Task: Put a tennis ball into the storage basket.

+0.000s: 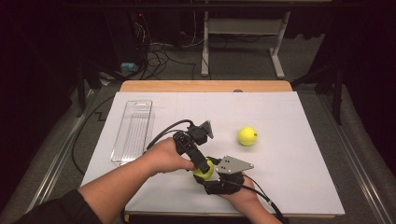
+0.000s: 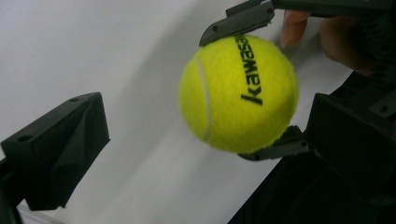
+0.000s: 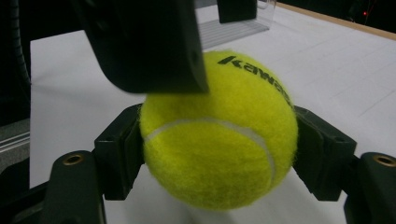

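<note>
Holding tennis ball (image 3: 218, 135) clamped in my right tool (image 3: 219, 154) | left tool (image 2: 187, 135) jaws apart beside it | above desk (image 1: 289, 177)

the high view looks forward and down on the whole surface (image 1: 299, 154); both claw cameras look very near at the same tennis ball (image 2: 238, 93).

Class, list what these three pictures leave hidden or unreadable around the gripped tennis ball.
- High view: held tennis ball is mostly covered by the left gripper and right gripper.
- Right gripper view: the ball's print runs out of sight round the curve.
- Left gripper view: the print's top letters sit under the right gripper's jaw.
- High view: second tennis ball print too small.
</note>
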### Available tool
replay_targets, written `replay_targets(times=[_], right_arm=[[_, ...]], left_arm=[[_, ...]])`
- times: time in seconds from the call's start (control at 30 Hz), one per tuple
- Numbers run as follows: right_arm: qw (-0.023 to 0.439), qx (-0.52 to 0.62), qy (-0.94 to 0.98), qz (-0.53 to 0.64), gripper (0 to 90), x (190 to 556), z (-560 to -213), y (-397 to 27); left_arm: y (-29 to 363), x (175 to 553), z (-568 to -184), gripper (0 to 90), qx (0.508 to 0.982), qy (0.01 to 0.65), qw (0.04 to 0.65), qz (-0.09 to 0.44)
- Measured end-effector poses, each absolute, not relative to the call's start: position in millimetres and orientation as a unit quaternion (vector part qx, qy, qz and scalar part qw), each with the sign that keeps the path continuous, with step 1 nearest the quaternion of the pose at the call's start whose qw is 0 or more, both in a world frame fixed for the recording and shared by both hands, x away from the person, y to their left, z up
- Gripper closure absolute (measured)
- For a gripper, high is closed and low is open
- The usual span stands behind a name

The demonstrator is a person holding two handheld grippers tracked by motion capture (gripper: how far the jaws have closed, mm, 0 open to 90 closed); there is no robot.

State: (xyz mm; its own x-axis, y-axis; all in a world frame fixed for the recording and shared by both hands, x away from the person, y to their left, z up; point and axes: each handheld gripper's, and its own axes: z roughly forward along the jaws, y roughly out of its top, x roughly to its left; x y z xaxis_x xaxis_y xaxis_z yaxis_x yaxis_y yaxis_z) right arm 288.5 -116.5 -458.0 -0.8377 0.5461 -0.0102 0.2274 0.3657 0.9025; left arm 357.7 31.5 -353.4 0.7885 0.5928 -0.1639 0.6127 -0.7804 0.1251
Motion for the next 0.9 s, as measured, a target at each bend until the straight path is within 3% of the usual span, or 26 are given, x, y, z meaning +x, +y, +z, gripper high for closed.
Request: replay_targets(times=[0.43, 0.63, 0.9], right_arm=[[0.157, 0.235, 0.798, 0.532, 27.2, 287, -453, -115], [0.163, 0.234, 0.798, 0.531, 27.1, 286, -451, -116], [0.168, 0.237, 0.797, 0.529, 27.0, 288, -453, -116]], left_arm=[[20, 358, -372, 2.9, 0.941, 0.317, 0.077, -0.087], [18, 358, -373, 16.2, 0.942, 0.313, 0.079, -0.096], [20, 358, -369, 26.4, 0.942, 0.310, 0.086, -0.100]])
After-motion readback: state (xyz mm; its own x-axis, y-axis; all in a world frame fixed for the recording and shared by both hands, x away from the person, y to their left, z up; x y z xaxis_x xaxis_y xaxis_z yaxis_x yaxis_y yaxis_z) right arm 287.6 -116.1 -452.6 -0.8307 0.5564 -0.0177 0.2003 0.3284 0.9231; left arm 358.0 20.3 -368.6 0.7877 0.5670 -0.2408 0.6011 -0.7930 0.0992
